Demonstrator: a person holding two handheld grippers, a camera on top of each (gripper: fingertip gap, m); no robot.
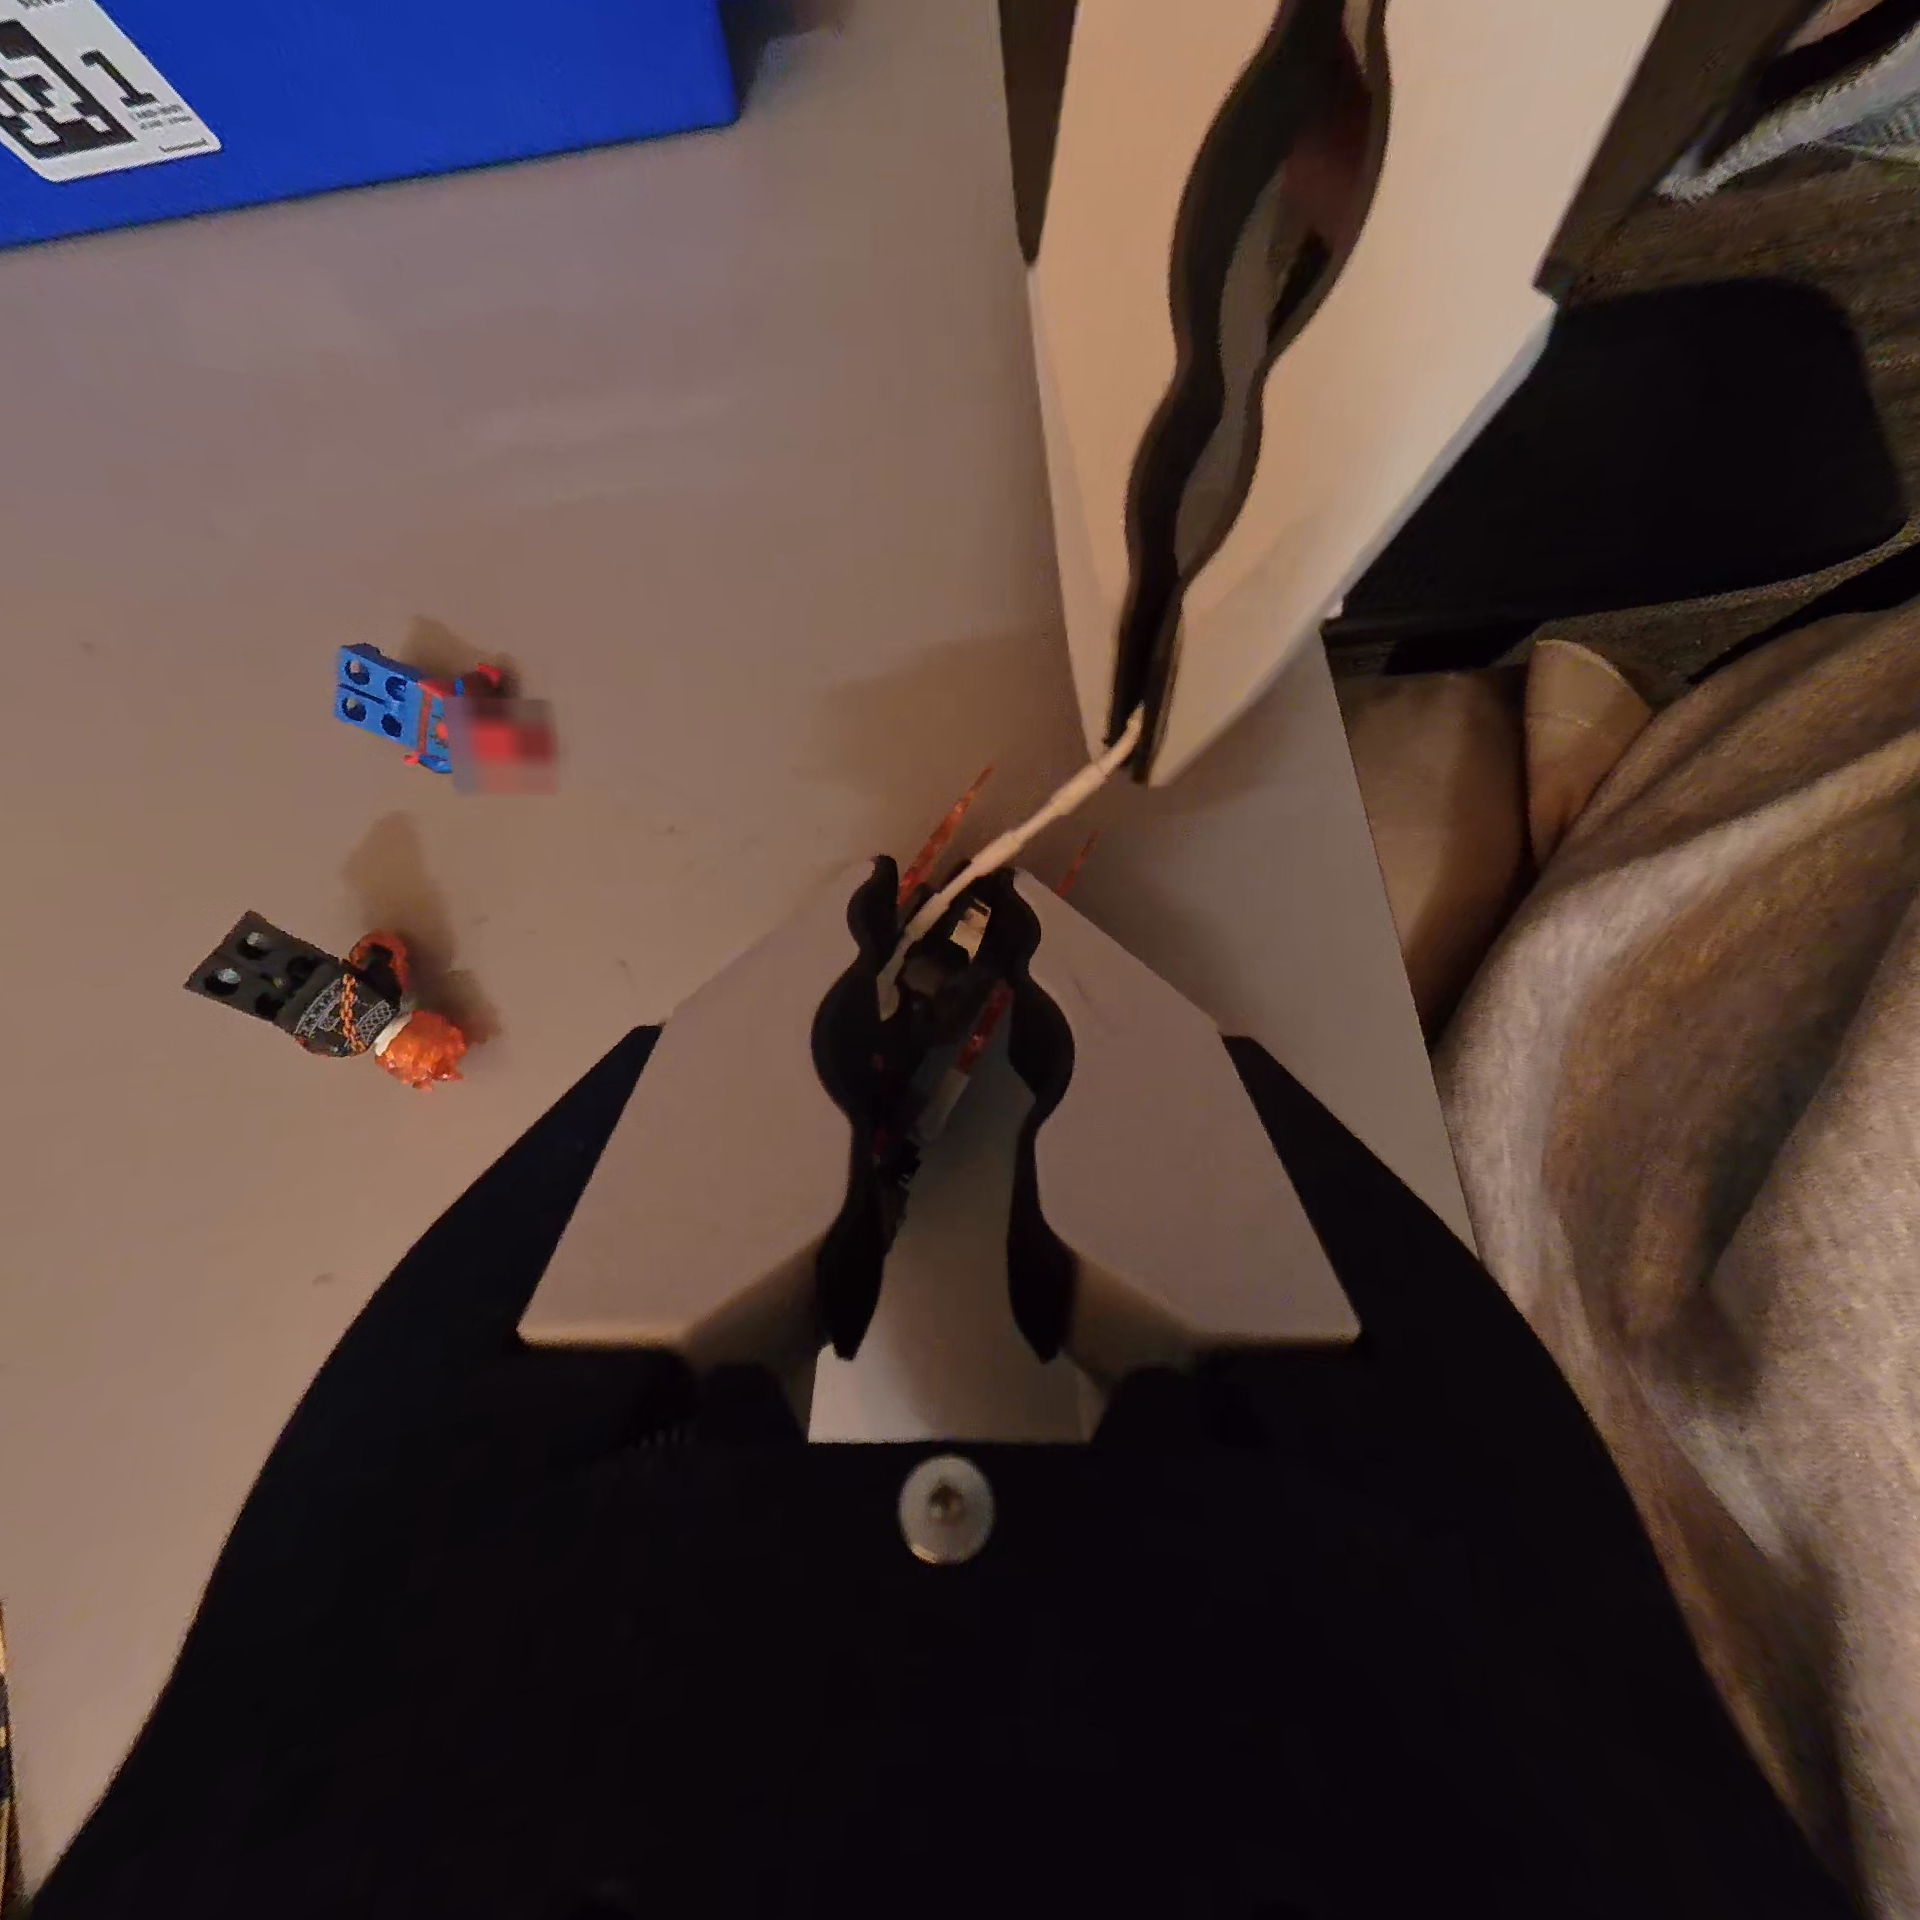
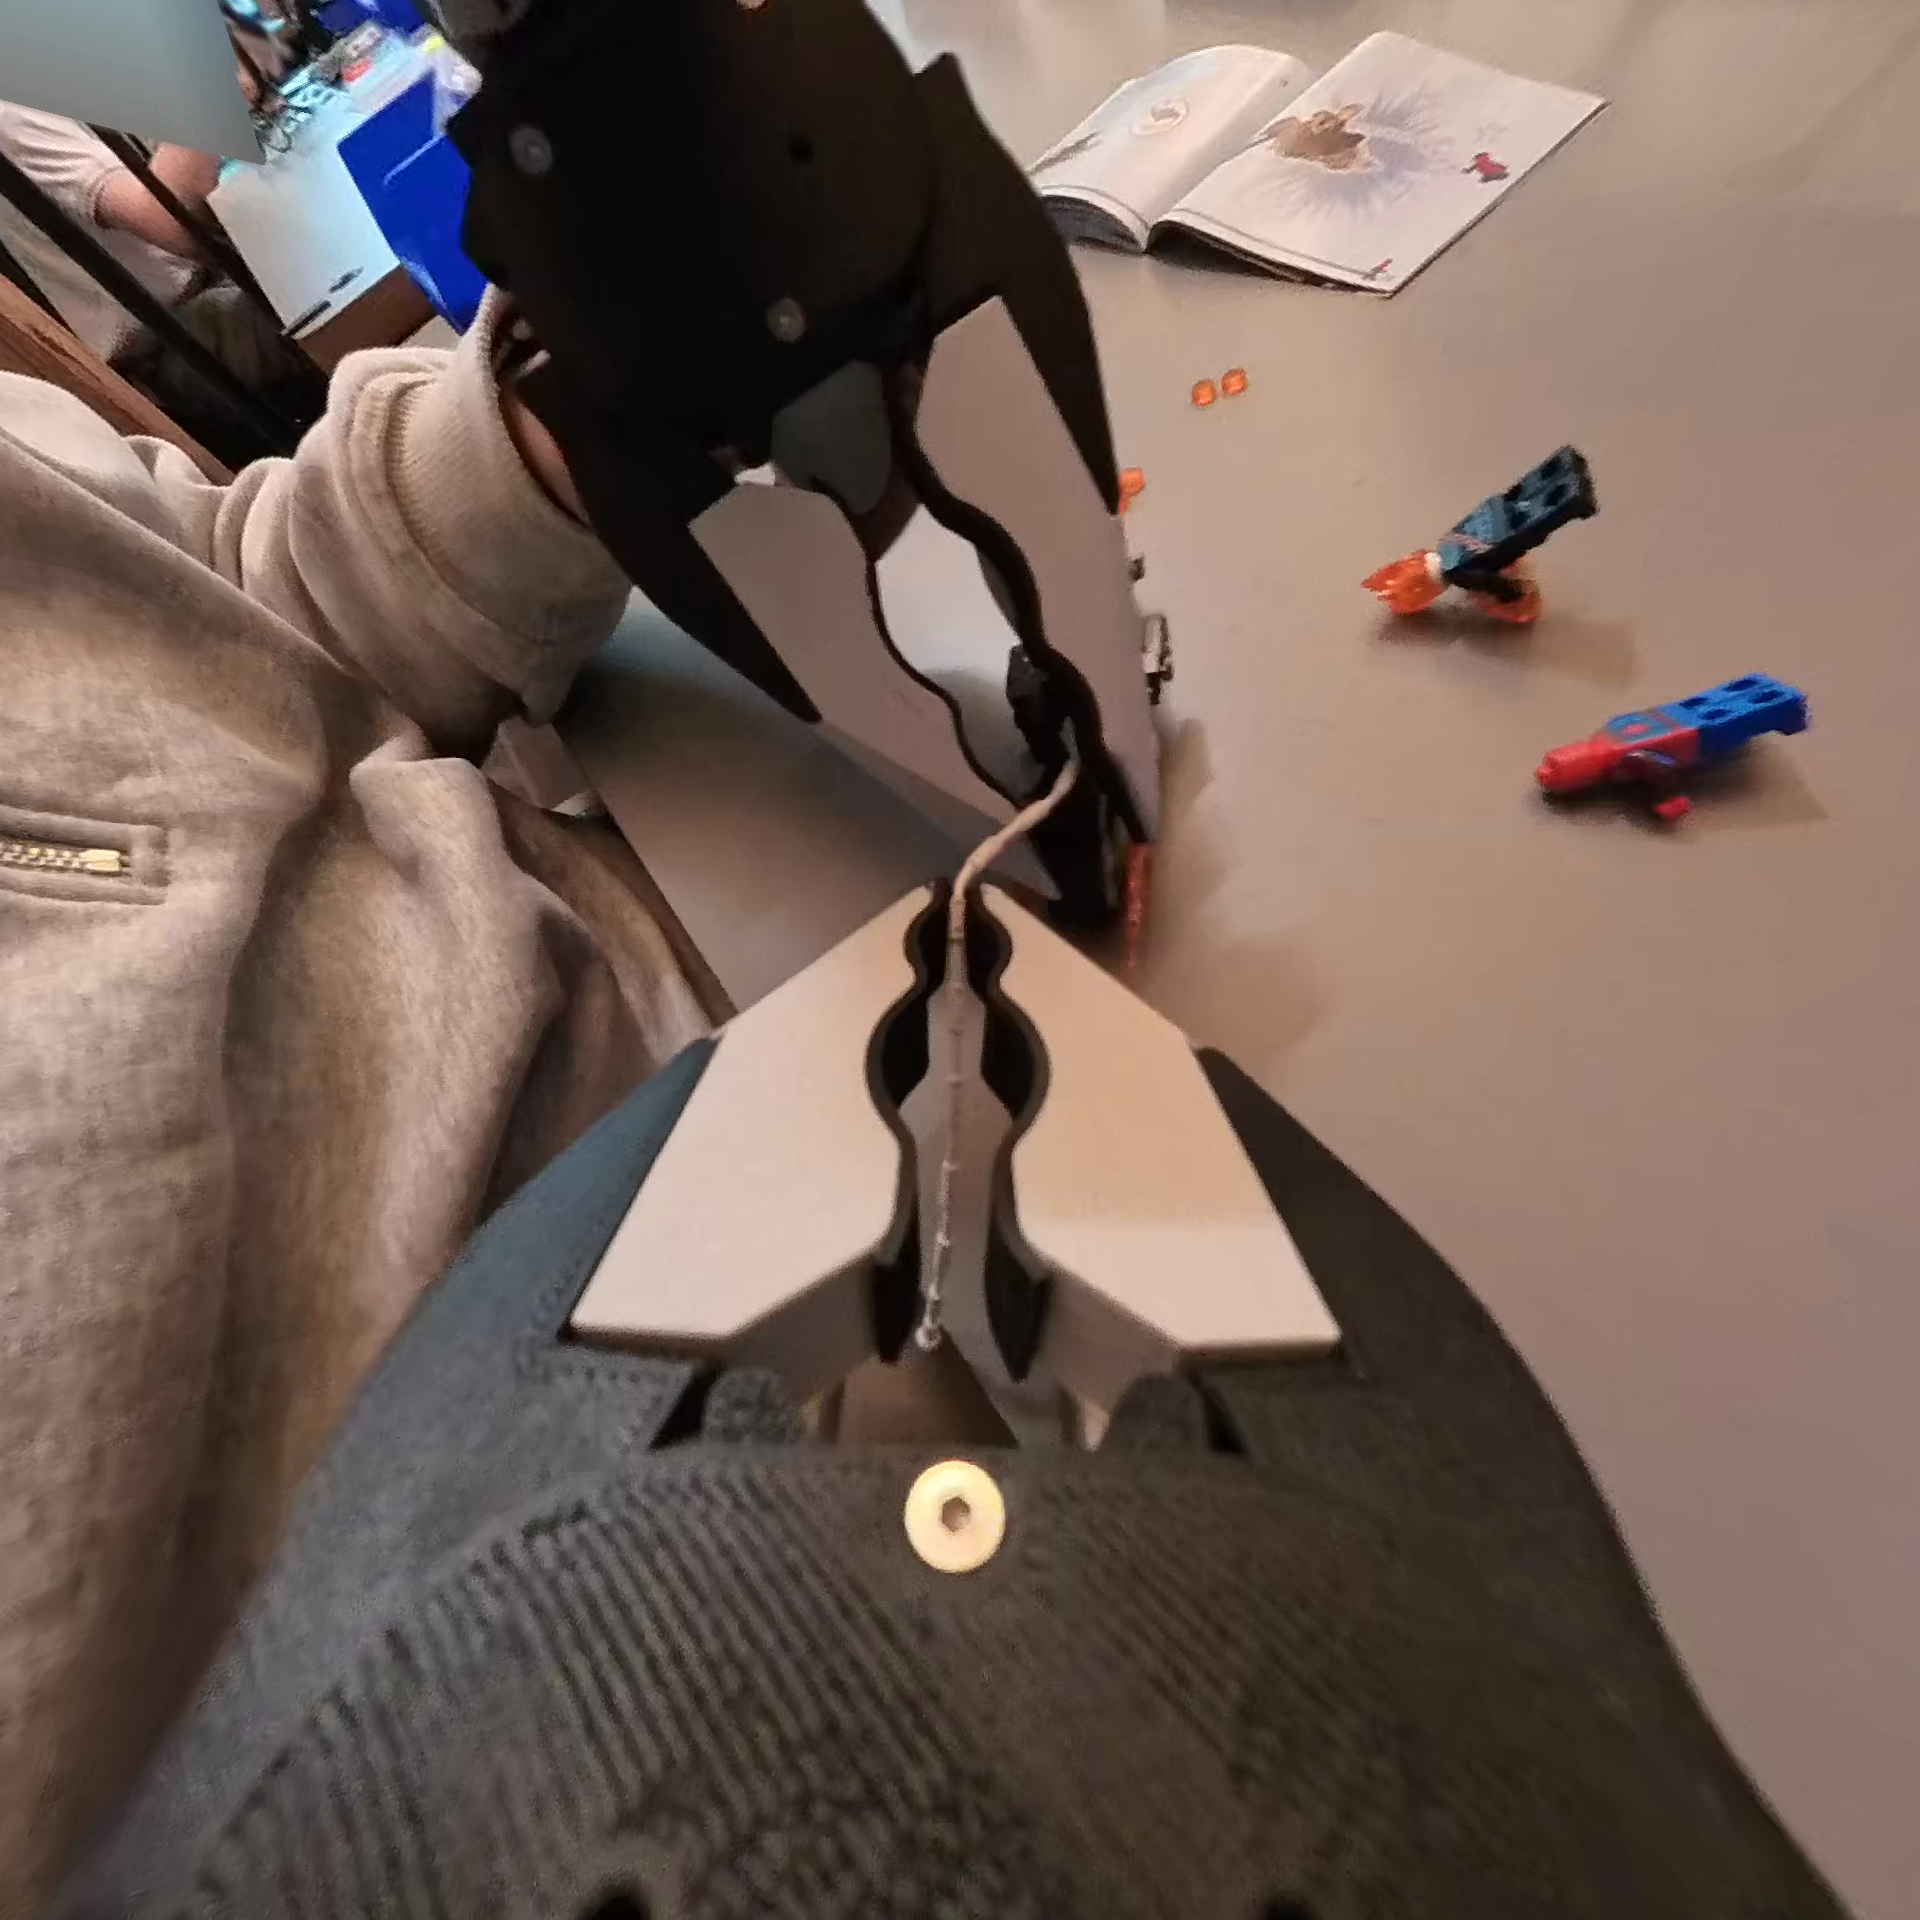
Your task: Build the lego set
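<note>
Pinching one end of a thin white cord (image 2: 954, 1091), the right hand-held gripper (image 2: 954, 914) is clenched on it, the cord running down the narrow slot between its jaws and out past the tips. From there the cord arcs across to the left hand-held gripper (image 1: 940, 894), which is clamped around a small dark lego piece (image 1: 935, 1029) with clear orange-red bits, held just above the grey tabletop (image 1: 675, 520) near its front edge.

By the look of it the cord is limp and very light, so it will sag and slide unless gripped close to the end being fitted. The lego piece is stiff but small, and the thin orange parts look easy to snap off; better to hold it by its dark body.

Farther out on the tabletop lie two minifigures, a black one with orange flames (image 1: 332, 997) and a blue and red one (image 1: 416, 707), well apart from the grippers. Beyond them sit a few loose orange studs (image 2: 1218, 387), an open instruction booklet (image 2: 1340, 156) and a blue box (image 1: 364, 94).
</note>
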